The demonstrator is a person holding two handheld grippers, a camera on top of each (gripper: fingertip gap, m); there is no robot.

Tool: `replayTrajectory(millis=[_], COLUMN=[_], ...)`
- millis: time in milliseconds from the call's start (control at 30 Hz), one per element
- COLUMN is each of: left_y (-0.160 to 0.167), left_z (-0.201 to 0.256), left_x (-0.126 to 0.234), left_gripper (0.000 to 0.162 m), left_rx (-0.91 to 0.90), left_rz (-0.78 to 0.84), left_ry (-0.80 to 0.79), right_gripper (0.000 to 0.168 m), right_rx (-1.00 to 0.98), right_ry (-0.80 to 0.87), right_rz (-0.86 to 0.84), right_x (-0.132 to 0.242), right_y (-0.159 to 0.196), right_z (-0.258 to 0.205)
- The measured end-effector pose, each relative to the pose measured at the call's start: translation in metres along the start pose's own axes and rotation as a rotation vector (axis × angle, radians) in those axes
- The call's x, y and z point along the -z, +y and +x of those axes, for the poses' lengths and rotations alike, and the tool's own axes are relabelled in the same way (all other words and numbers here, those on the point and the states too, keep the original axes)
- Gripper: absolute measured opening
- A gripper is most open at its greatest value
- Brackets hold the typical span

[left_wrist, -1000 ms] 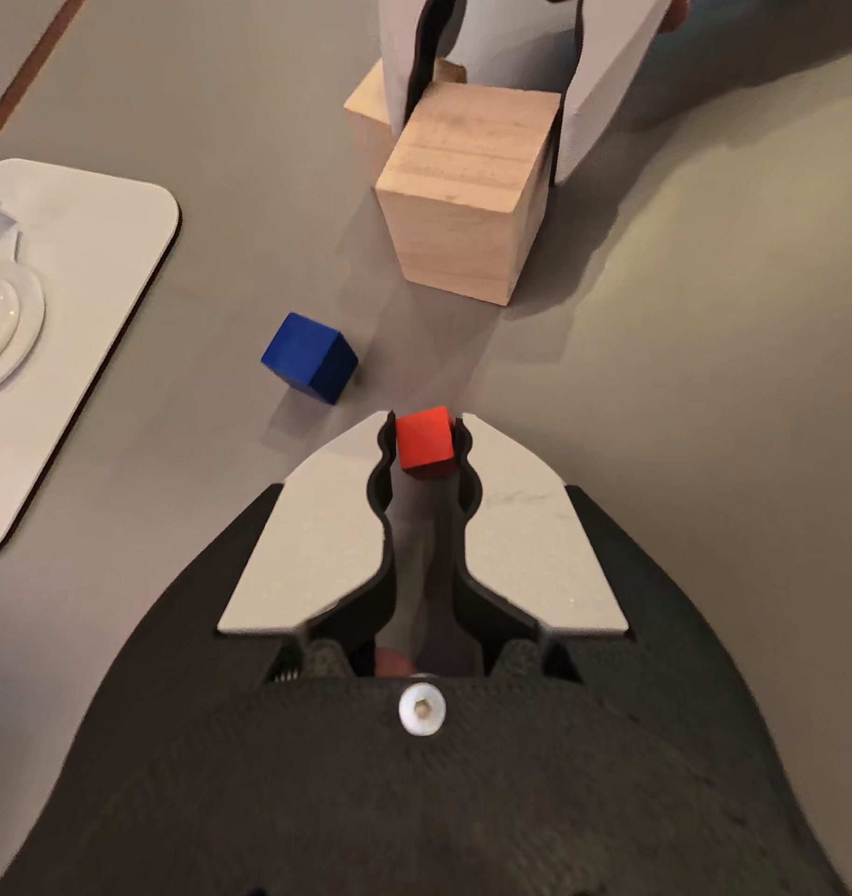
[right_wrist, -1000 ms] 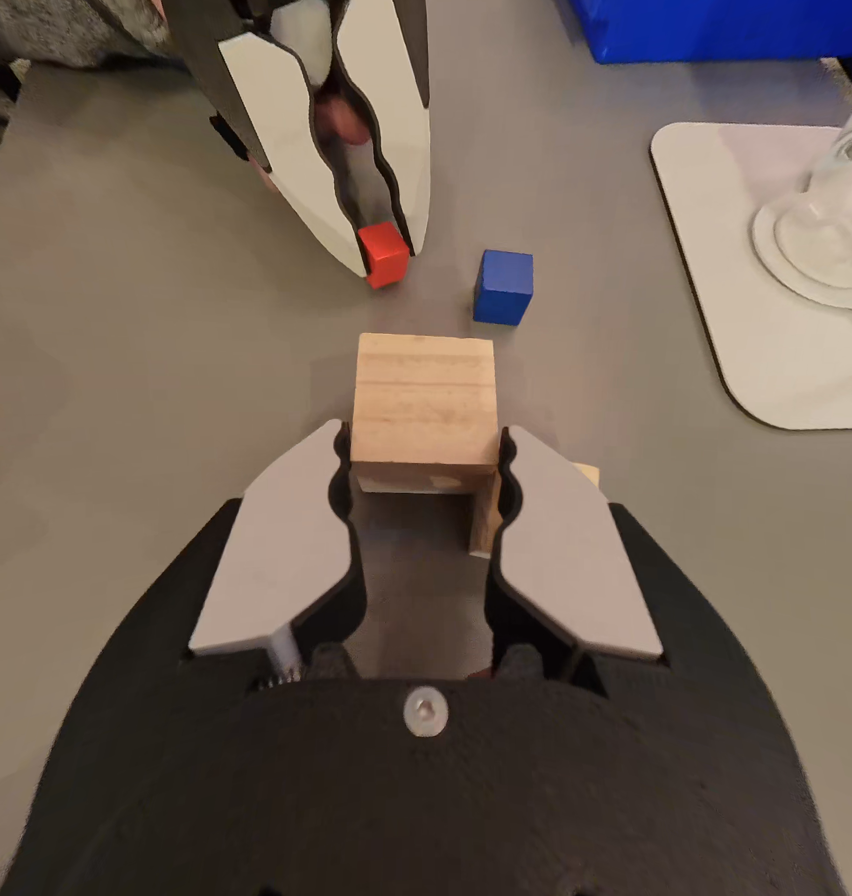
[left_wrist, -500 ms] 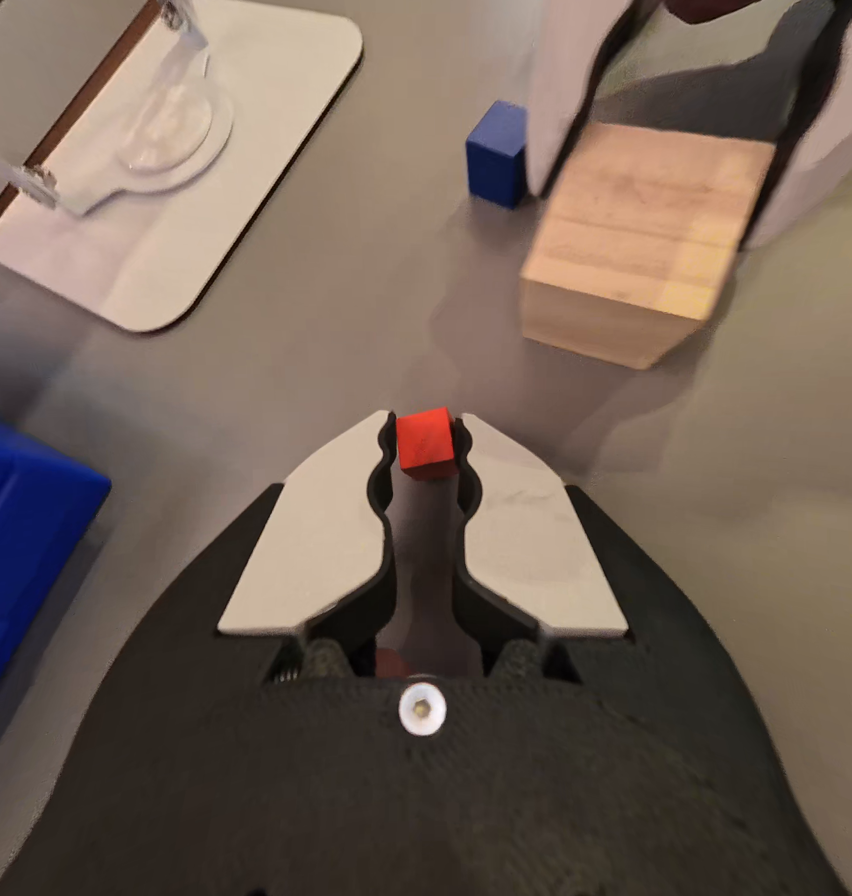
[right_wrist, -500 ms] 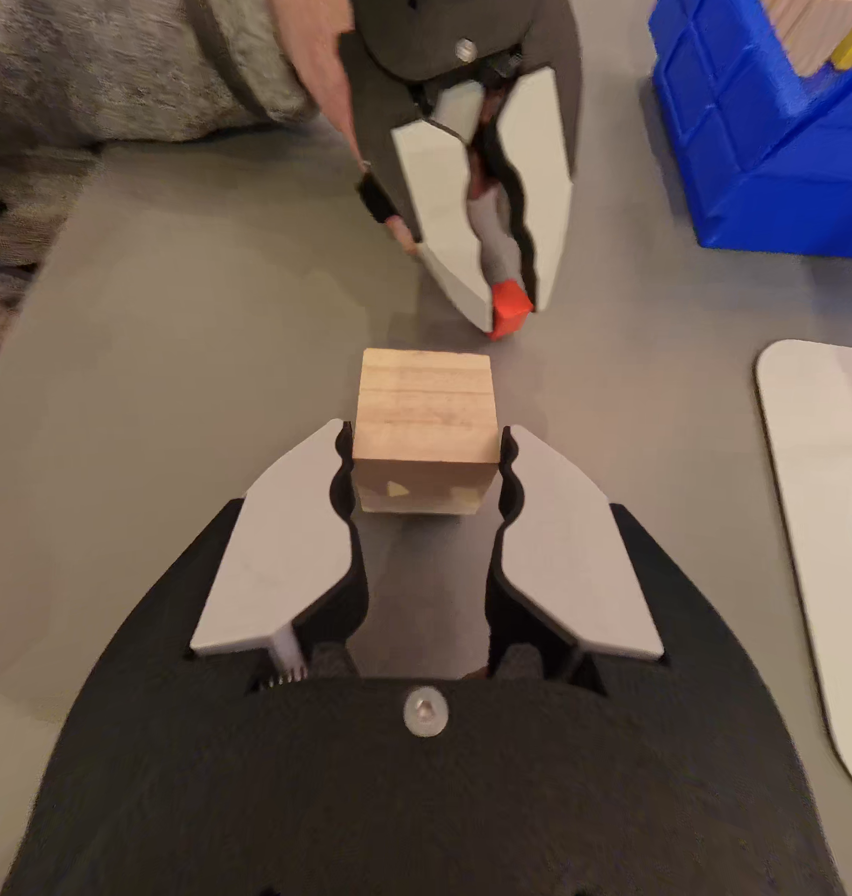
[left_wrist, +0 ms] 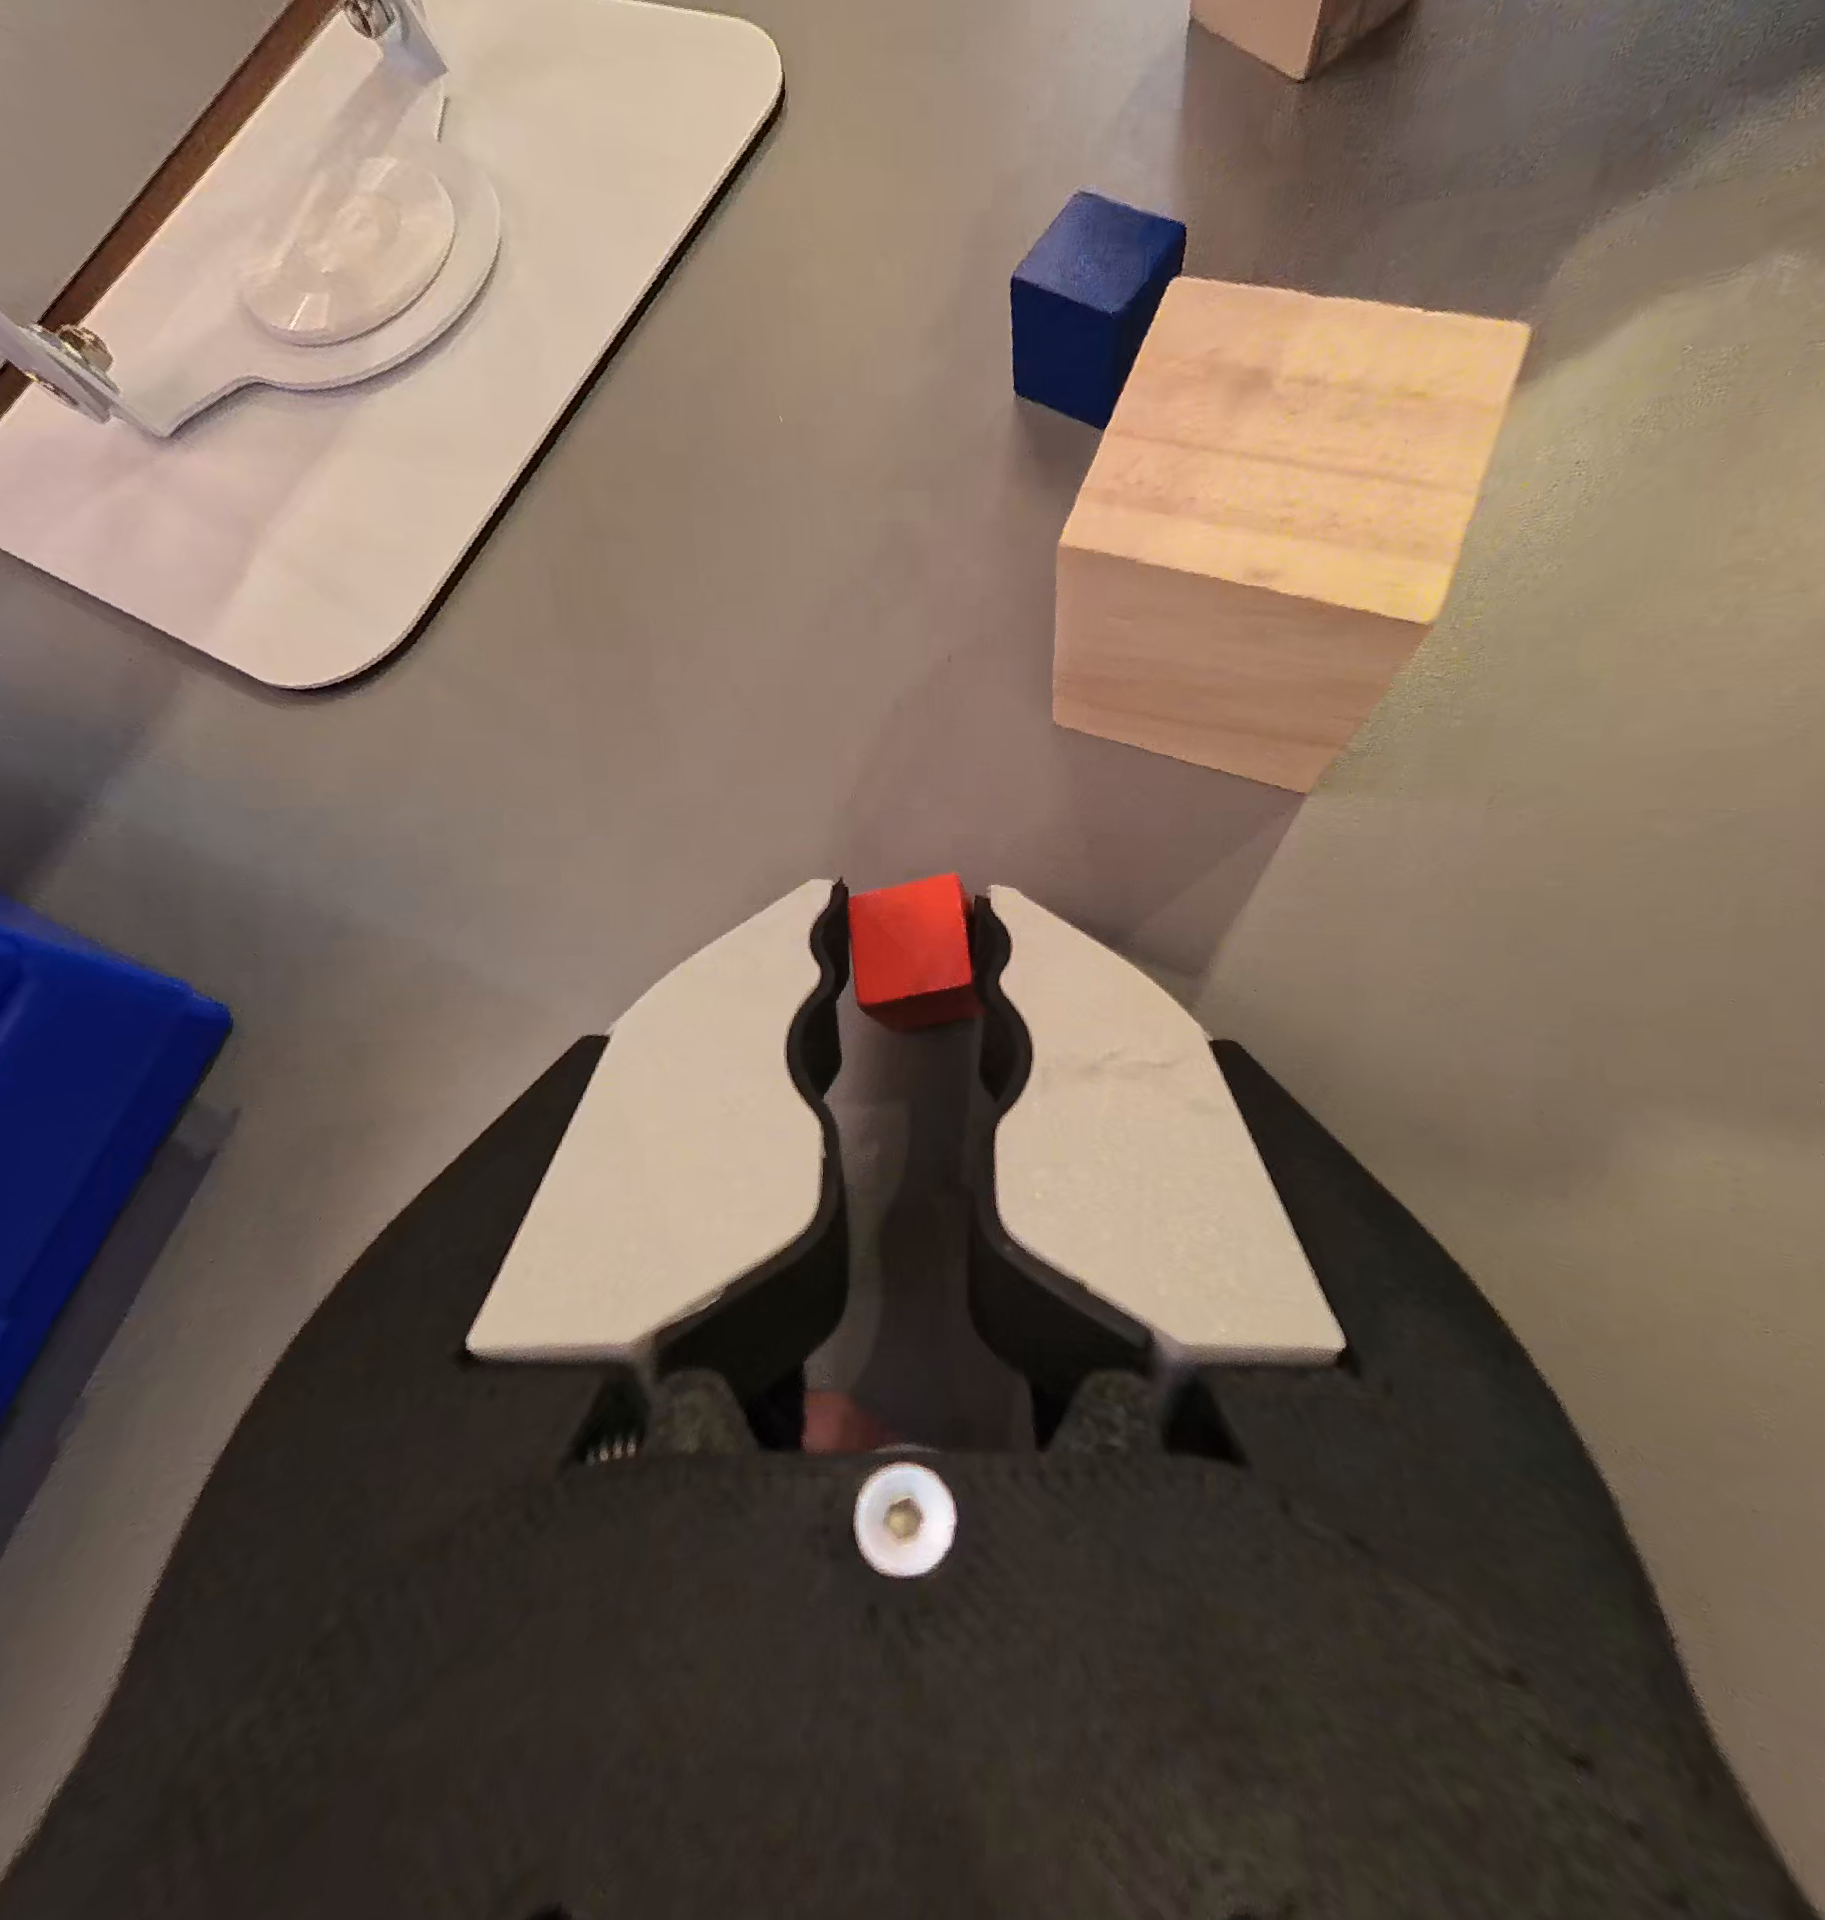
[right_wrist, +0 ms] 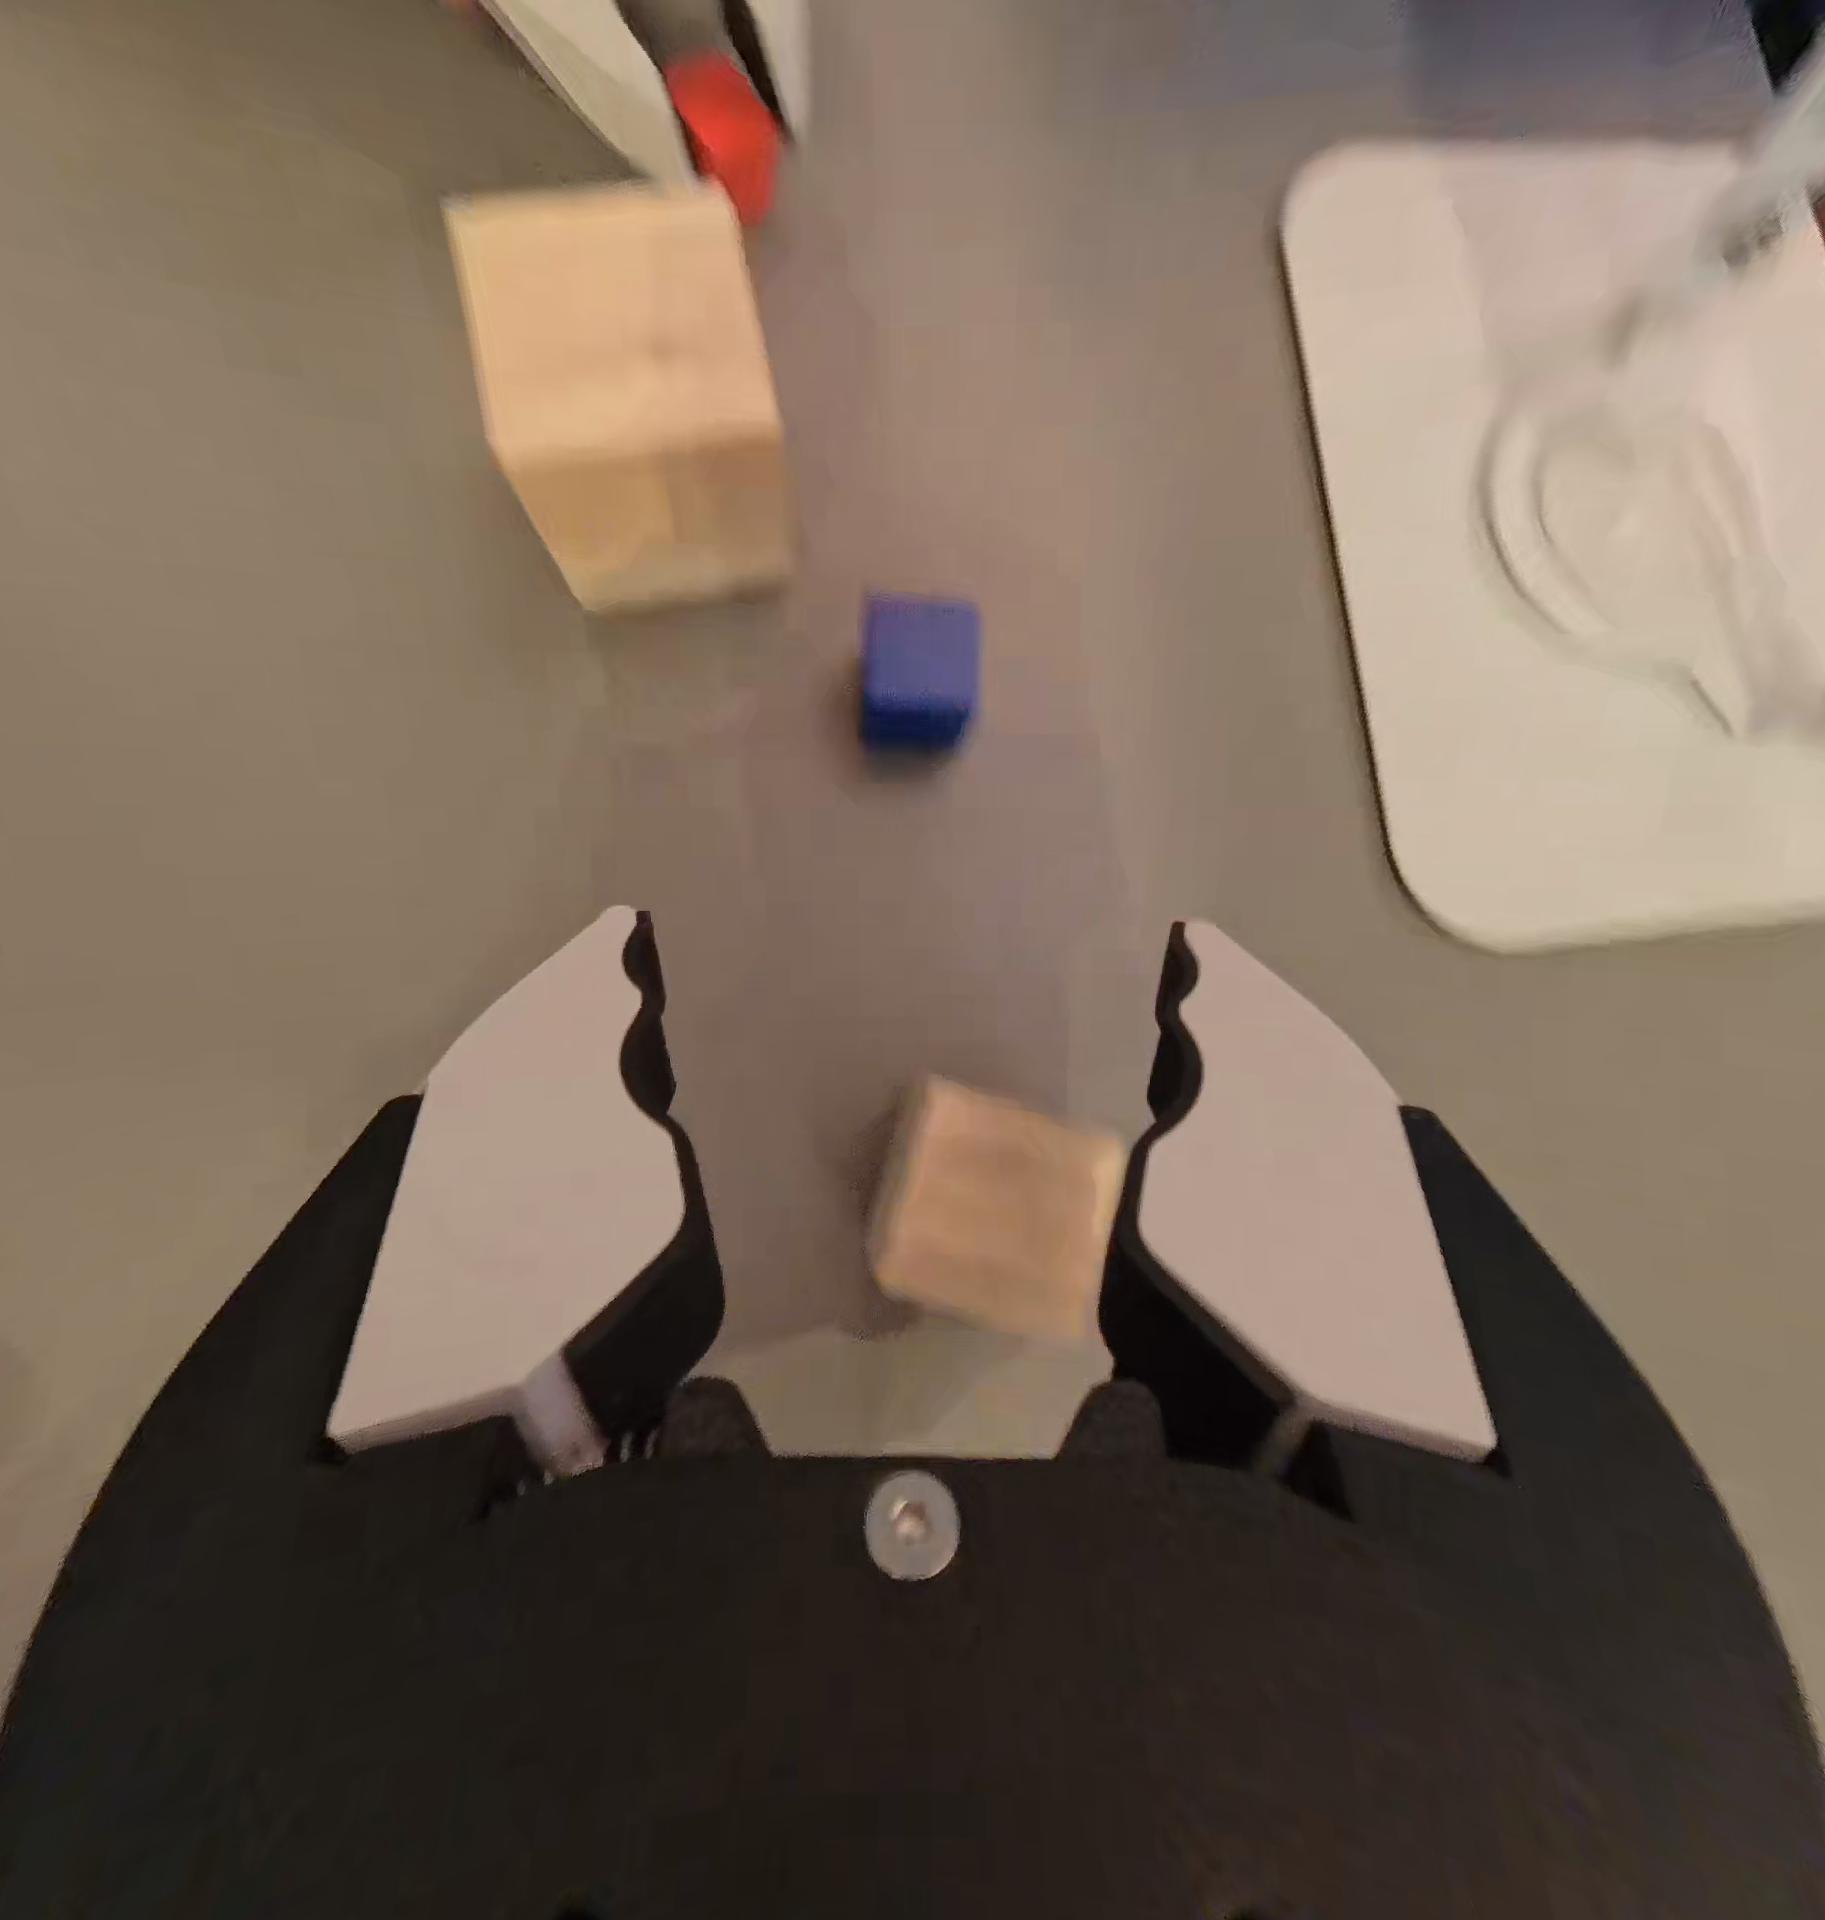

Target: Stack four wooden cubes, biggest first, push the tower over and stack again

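My left gripper (left_wrist: 910, 914) is shut on a small red cube (left_wrist: 910, 951) and holds it above the grey table. The big plain wooden cube (left_wrist: 1272, 520) stands on the table ahead and to the right, with the blue cube (left_wrist: 1084, 301) just behind its left corner. A corner of the medium wooden cube (left_wrist: 1292, 31) shows at the top edge. My right gripper (right_wrist: 908, 935) is open; the medium wooden cube (right_wrist: 996, 1205) lies between its fingers, near the right one. Farther off in that blurred view are the blue cube (right_wrist: 918, 670), the big cube (right_wrist: 617, 384) and the red cube (right_wrist: 731, 135) in the other gripper.
A white mat (left_wrist: 368, 343) with a clear stand (left_wrist: 357, 260) on it lies at the left; it also shows in the right wrist view (right_wrist: 1573, 540). A blue bin (left_wrist: 46, 1164) sits at the left edge. My right fingertips sit around 20 centimeters from my left ones.
My right gripper has let go of the big wooden cube, opened wide and pulled back over the medium cube. My left gripper still holds the red cube and has shifted slightly.
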State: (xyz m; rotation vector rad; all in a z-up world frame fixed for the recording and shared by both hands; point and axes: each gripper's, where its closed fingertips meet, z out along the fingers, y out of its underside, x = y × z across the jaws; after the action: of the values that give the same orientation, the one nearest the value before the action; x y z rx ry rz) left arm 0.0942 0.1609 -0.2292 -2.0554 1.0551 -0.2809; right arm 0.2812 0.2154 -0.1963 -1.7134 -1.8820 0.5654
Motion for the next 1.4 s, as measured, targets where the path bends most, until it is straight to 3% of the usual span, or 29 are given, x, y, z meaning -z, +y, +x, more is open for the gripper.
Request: replayTrajectory(millis=[133, 233, 267, 367, 500, 667, 900, 1000, 1067, 1167, 1300, 1367, 1400], left_y=[-0.001, -0.001, -0.001, -0.001, -0.002, -0.002, -0.002, -0.002, -0.002, -0.002, -0.002, -0.002, -0.002], left_z=[0.000, 0.000, 0.000, 0.000, 0.000, 0.001, 0.002, 0.002, 0.002, 0.002, 0.002, 0.002, 0.002], left_x=[-0.001, -0.001, -0.001, -0.001, -0.002, -0.001, -0.001, -0.001, -0.001, -0.001, -0.002, -0.002, -0.002], left_gripper=[0.022, 0.022, 0.022, 0.022, 0.022, 0.022, 0.022, 0.022, 0.022, 0.022, 0.022, 0.022, 0.022], left_rx=[0.006, 0.002, 0.003, 0.003, 0.001, -0.001, 0.005, 0.004, 0.005, 0.007, 0.011, 0.014, 0.013], left_rz=[0.000, 0.000, 0.000, 0.001, 0.001, 0.002, 0.004, 0.004, 0.005, 0.005, 0.005, 0.005, 0.005], left_ry=[0.003, 0.001, 0.002, 0.004, 0.005, 0.009, 0.024, 0.026, 0.027, 0.029, 0.032, 0.032, 0.032], right_gripper=[0.091, 0.063, 0.053, 0.053, 0.053, 0.053, 0.054, 0.082, 0.084, 0.076, 0.070, 0.056, 0.040], right_rx=[-0.089, -0.085, -0.067, 0.025, 0.174, 0.222, 0.191, 0.185, 0.175, 0.145, 0.102, 0.104, 0.117], right_ry=[-0.033, -0.062, -0.051, -0.115, -0.215, -0.281, -0.320, -0.287, -0.280, -0.241, -0.230, -0.252, -0.248], right_rz=[-0.111, -0.075, -0.056, 0.057, 0.088, 0.035, -0.035, -0.003, 0.031, -0.004, -0.092, -0.115, -0.125], right_x=[-0.007, -0.012, -0.010, -0.004, -0.019, -0.054, -0.071, -0.059, -0.044, -0.036, -0.059, -0.071, -0.075], right_y=[0.051, 0.045, 0.036, -0.019, -0.087, -0.118, -0.112, -0.113, -0.108, -0.079, -0.041, -0.033, -0.030], right_z=[0.011, 0.009, 0.009, -0.012, -0.048, -0.059, -0.064, -0.057, -0.047, -0.019, -0.006, -0.011, -0.012])
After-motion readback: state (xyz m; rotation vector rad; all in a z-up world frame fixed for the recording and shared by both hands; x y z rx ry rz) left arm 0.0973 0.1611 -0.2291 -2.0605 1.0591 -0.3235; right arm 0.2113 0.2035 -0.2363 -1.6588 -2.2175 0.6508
